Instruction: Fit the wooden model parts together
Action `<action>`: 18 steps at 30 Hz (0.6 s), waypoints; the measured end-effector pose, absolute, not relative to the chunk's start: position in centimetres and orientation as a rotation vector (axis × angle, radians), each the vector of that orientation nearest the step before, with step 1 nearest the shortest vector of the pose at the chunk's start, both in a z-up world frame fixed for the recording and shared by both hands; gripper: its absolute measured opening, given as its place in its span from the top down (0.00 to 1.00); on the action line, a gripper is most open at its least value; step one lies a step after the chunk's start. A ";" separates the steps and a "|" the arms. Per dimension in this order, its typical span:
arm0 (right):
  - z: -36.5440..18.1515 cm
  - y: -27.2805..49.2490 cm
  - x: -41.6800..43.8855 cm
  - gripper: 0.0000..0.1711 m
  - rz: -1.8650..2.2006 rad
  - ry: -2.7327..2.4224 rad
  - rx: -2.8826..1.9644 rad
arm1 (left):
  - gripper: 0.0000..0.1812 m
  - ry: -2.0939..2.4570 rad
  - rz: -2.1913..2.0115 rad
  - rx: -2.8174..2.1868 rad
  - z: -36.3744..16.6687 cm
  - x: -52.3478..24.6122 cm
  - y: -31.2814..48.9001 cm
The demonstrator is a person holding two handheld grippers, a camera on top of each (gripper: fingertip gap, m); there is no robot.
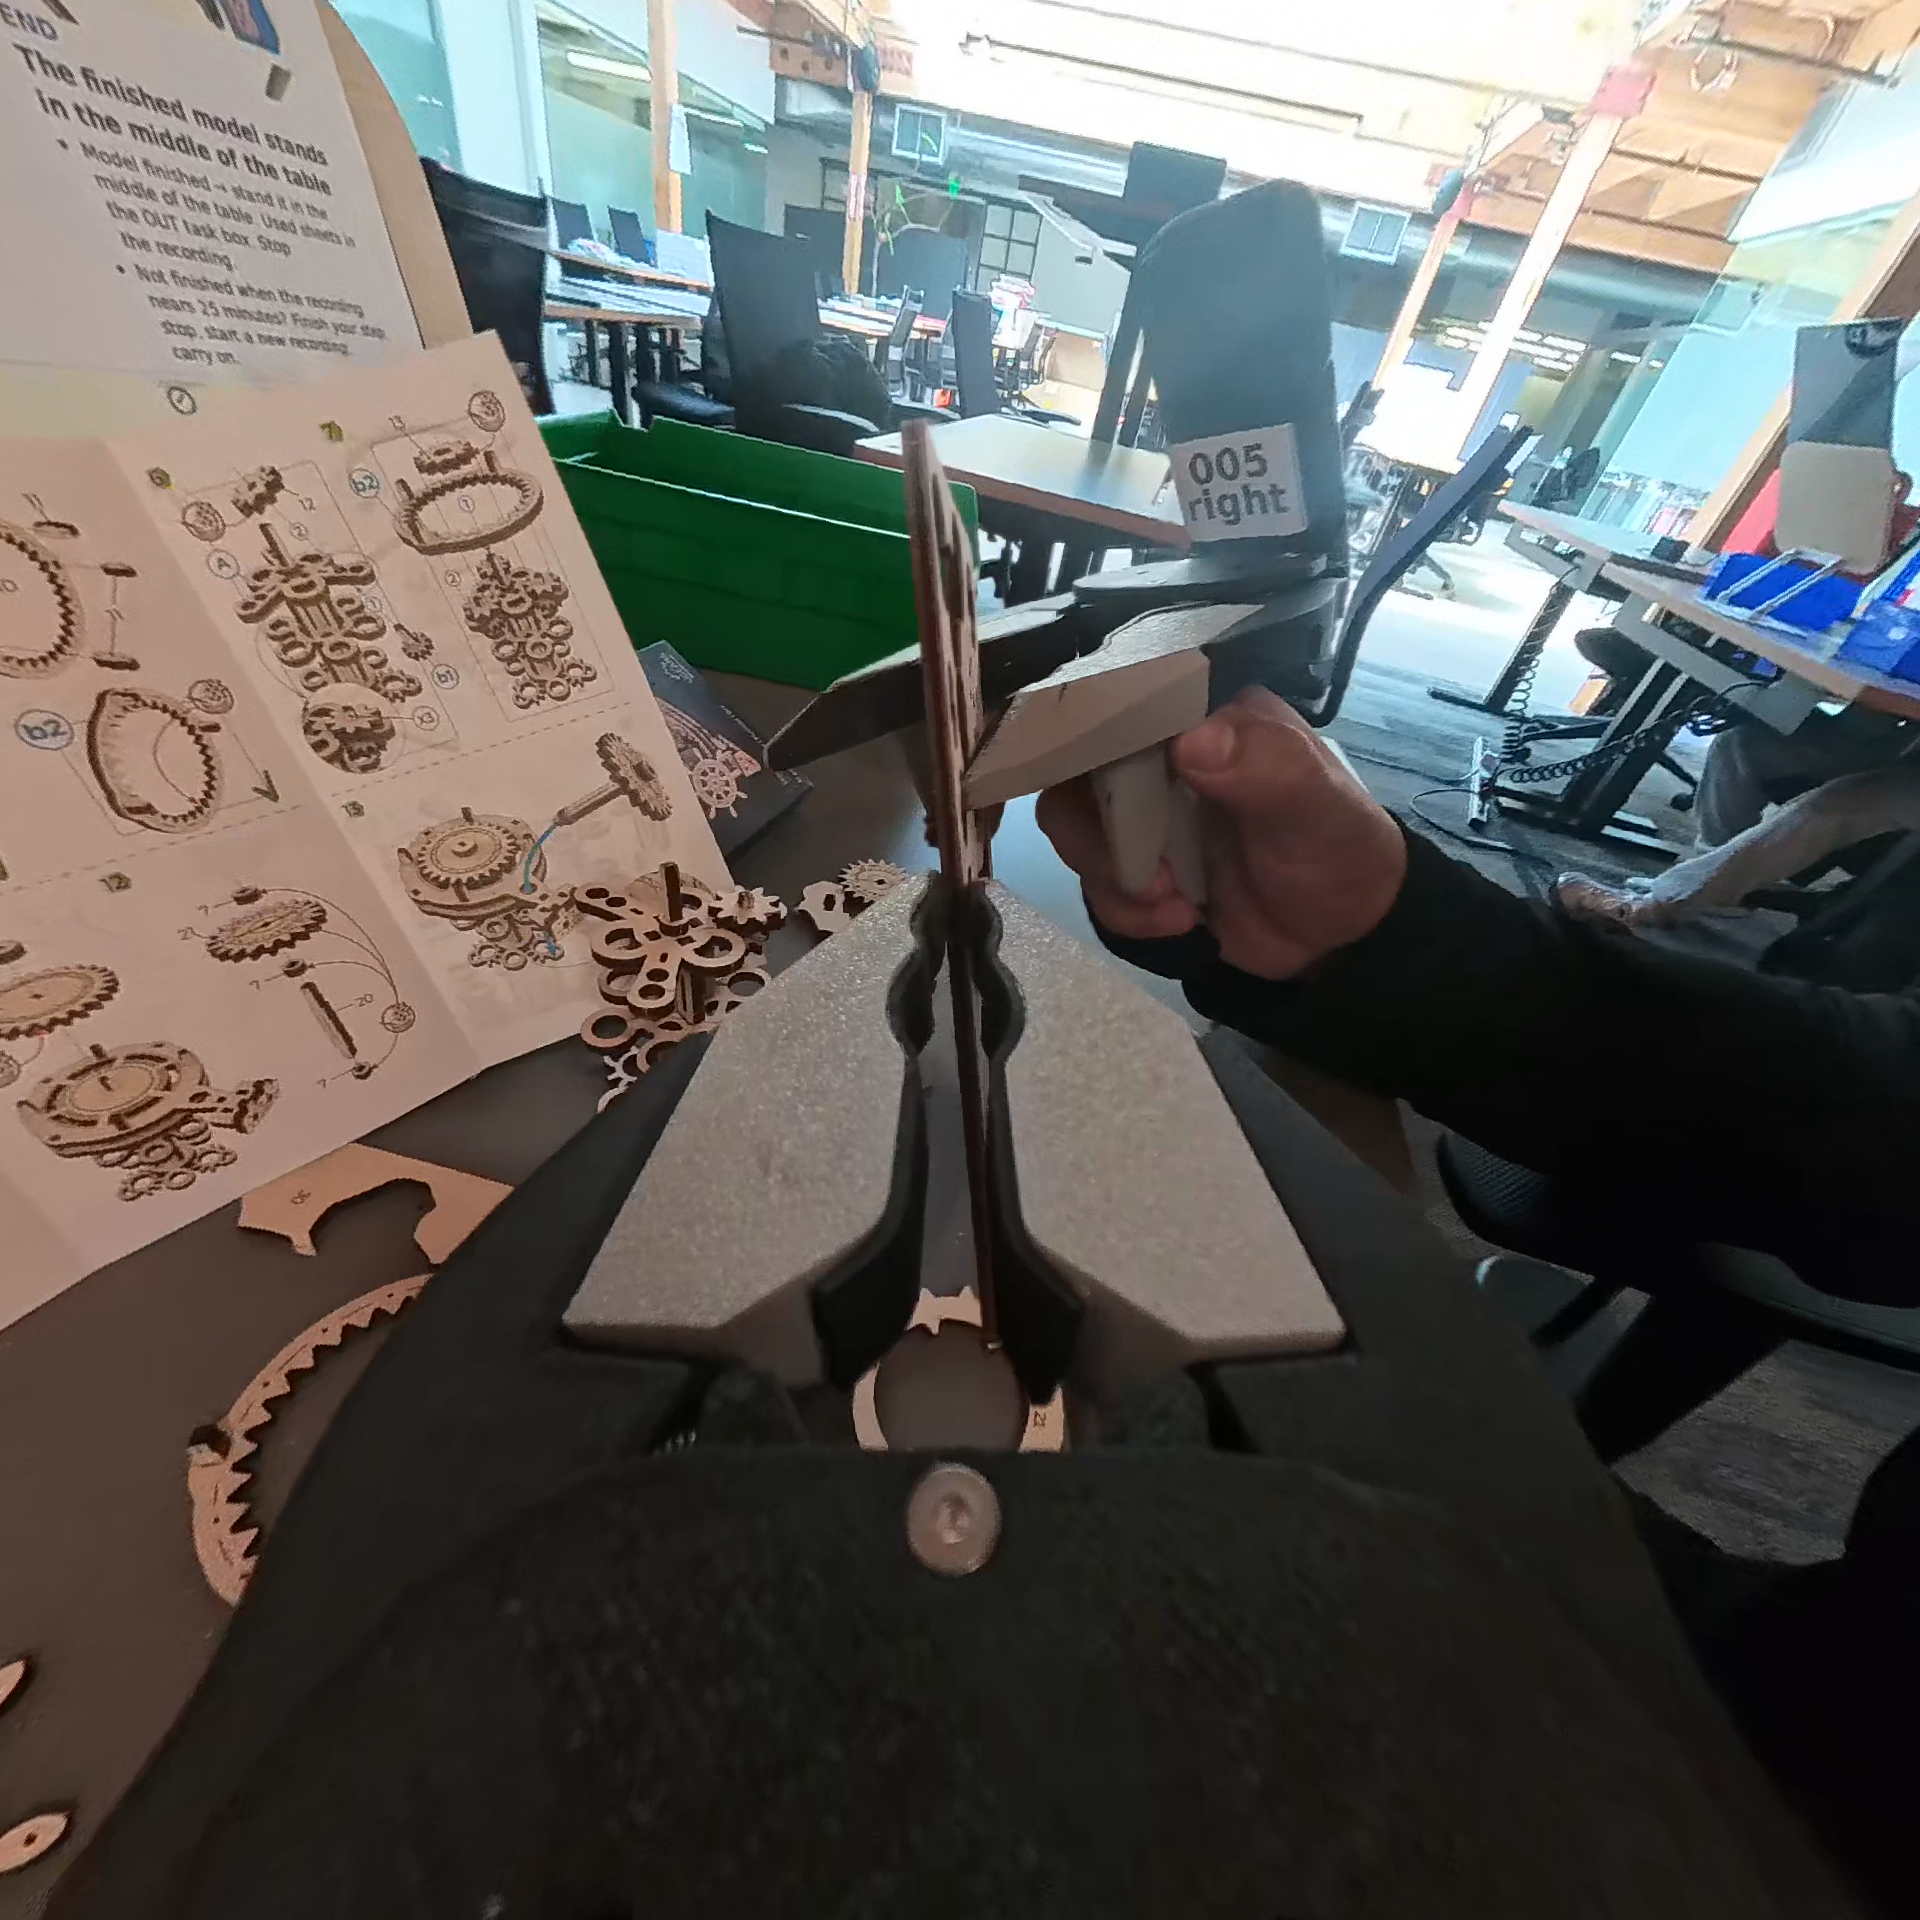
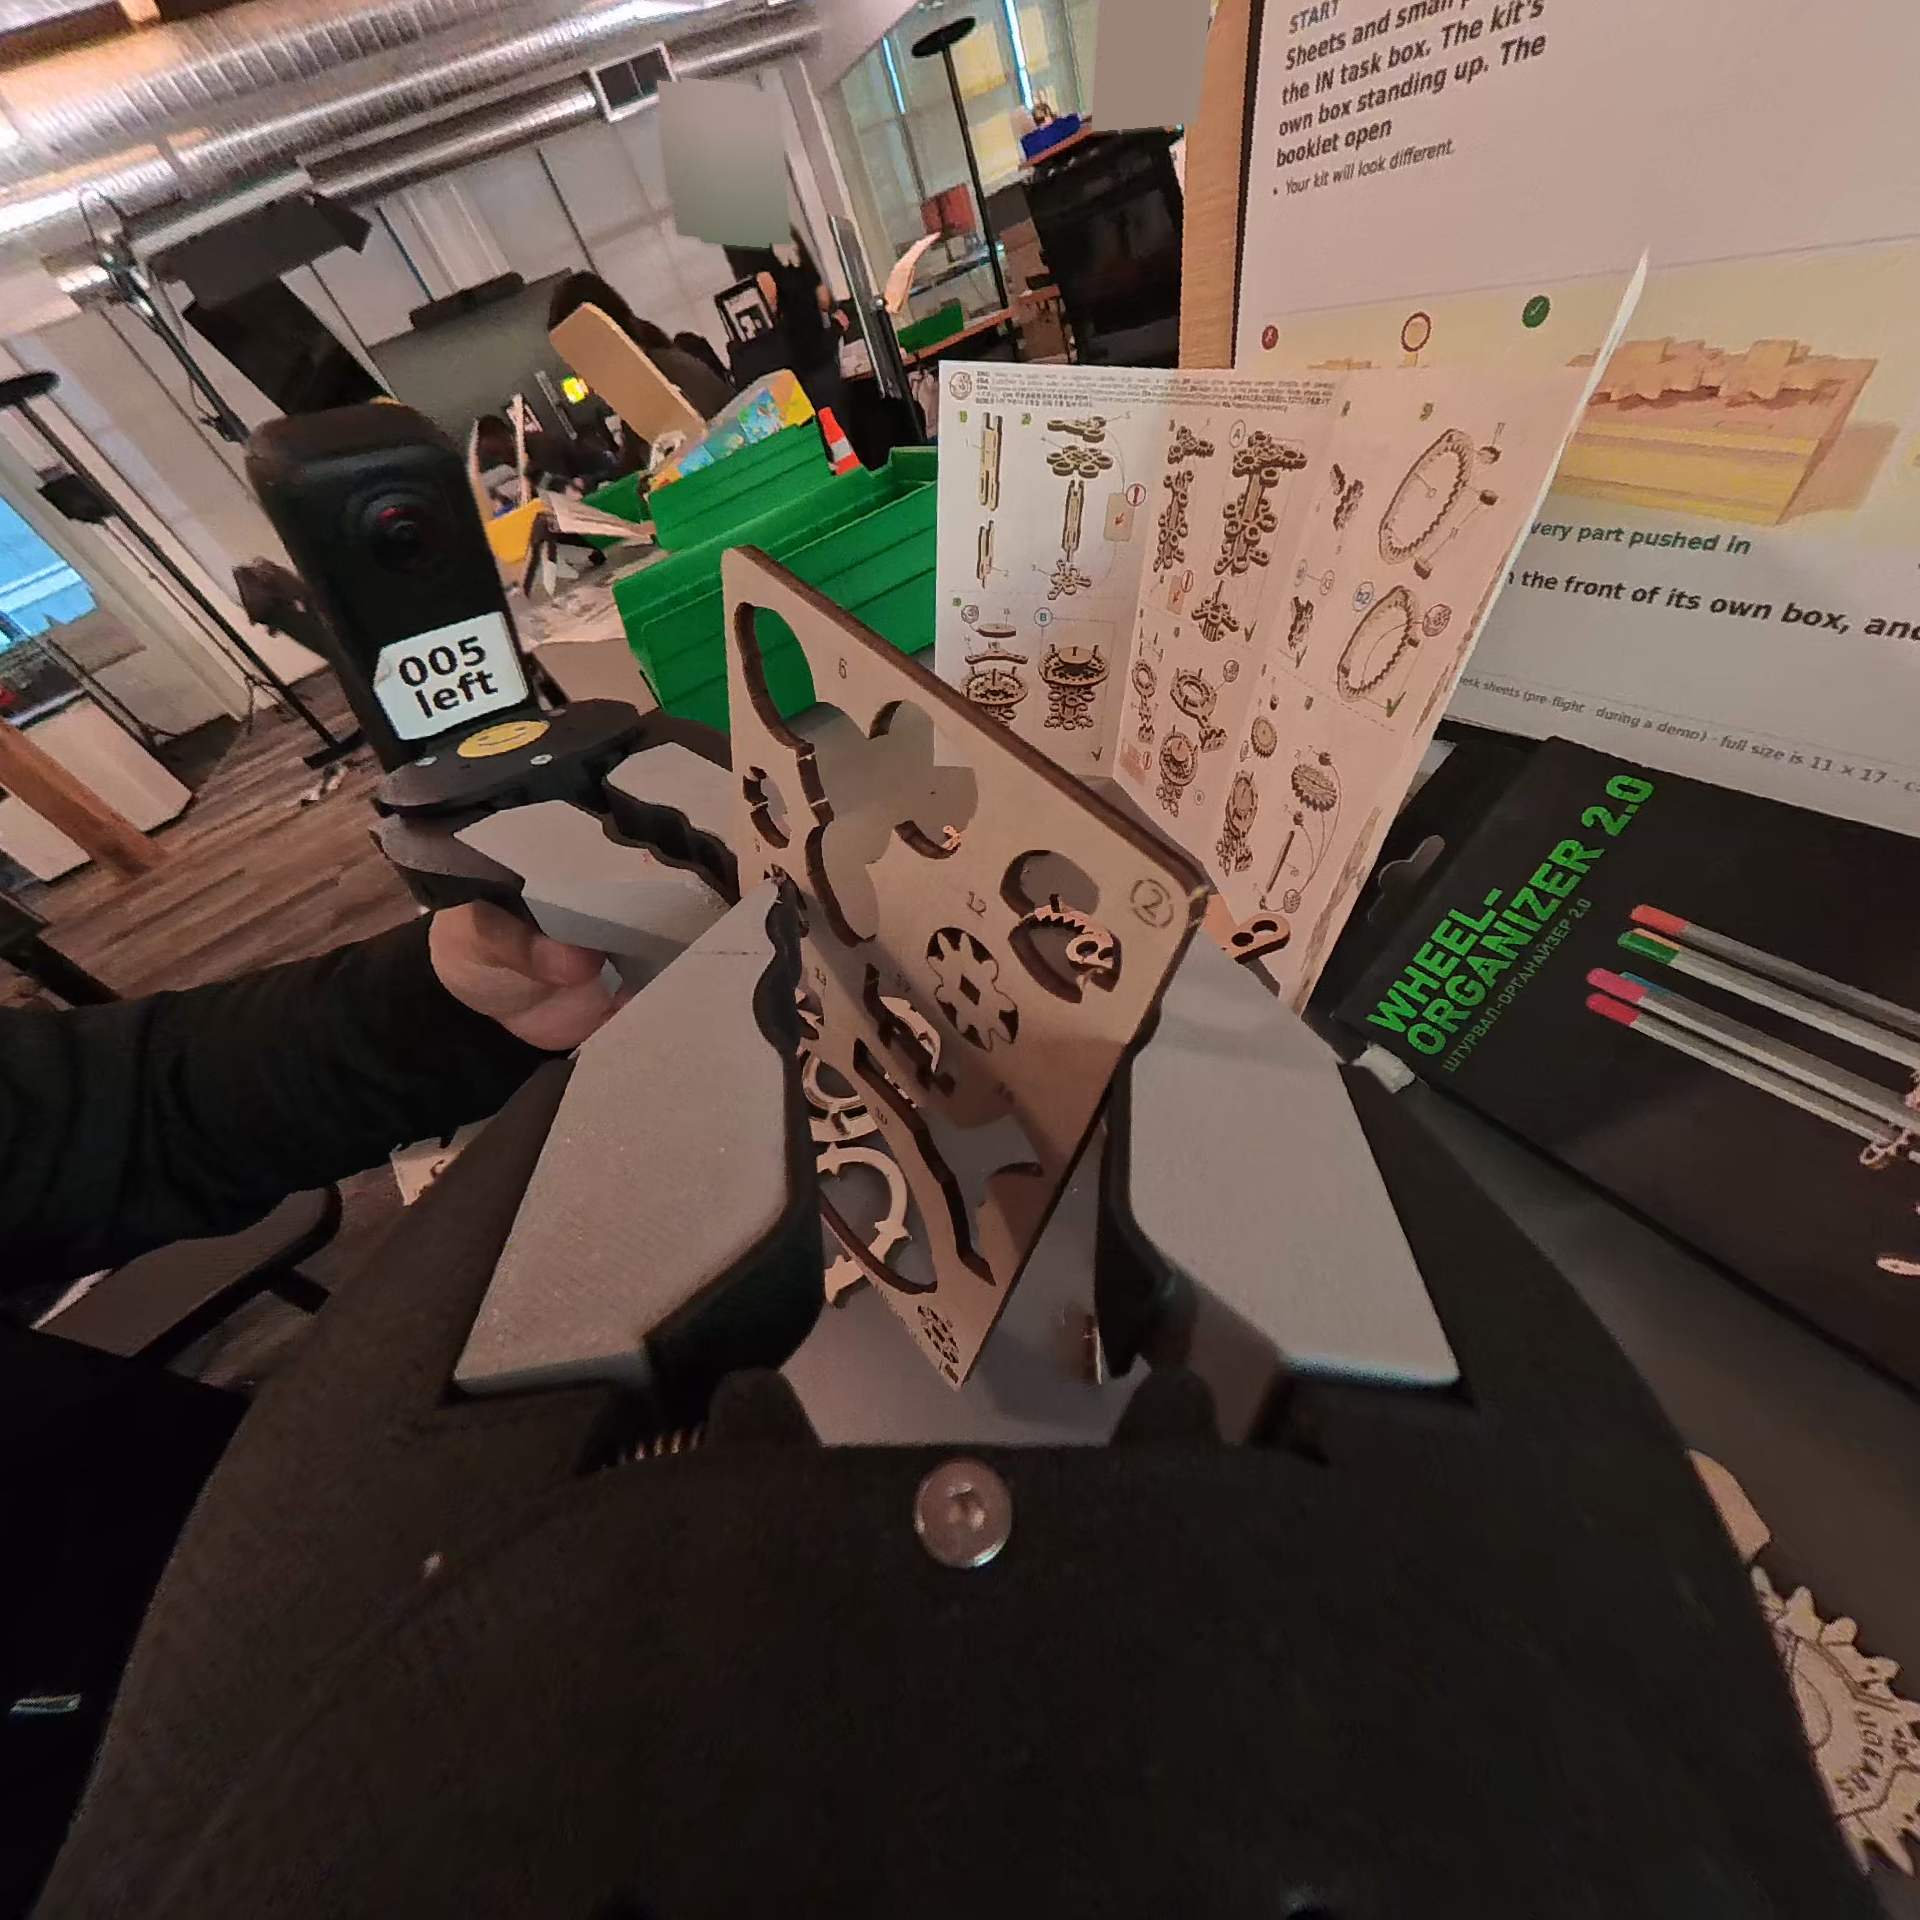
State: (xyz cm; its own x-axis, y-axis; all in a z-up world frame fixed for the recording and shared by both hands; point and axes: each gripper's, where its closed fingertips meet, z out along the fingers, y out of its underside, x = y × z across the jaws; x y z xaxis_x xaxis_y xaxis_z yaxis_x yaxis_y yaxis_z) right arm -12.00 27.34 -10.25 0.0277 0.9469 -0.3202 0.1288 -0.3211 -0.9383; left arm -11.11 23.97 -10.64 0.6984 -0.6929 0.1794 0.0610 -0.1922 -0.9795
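Note:
A thin wooden parts sheet (image 1: 940,582) with punched-out gear shapes stands upright, edge-on in the left wrist view. My left gripper (image 1: 956,883) is shut on its lower edge and holds it above the table. My right gripper (image 1: 873,774) comes in from the right, and its fingers straddle the sheet higher up, one on each side. In the right wrist view the sheet (image 2: 1049,1070) crosses slantwise between the wide-apart fingers of my right gripper (image 2: 977,935), which is open. The left gripper (image 2: 717,831) shows behind the sheet. A partly built wooden model (image 1: 675,956) lies on the table.
An open instruction booklet (image 1: 312,727) leans at the left, also in the right wrist view (image 2: 1247,623). A toothed wooden ring (image 1: 291,1382) and a loose flat piece (image 1: 353,1205) lie near it. A green bin (image 1: 748,520) stands behind. A black kit box (image 2: 1662,987) lies right.

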 end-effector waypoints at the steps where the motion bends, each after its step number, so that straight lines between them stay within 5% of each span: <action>1: -10.3 27.4 -12.0 0.66 1.375 -1.128 -1.561 | 1.00 0.525 -0.729 -1.640 -10.7 -11.1 24.0; 18: -9.1 27.6 -11.7 0.65 1.265 -1.127 -1.479 | 1.00 0.491 -0.788 -1.594 -9.8 -10.8 24.0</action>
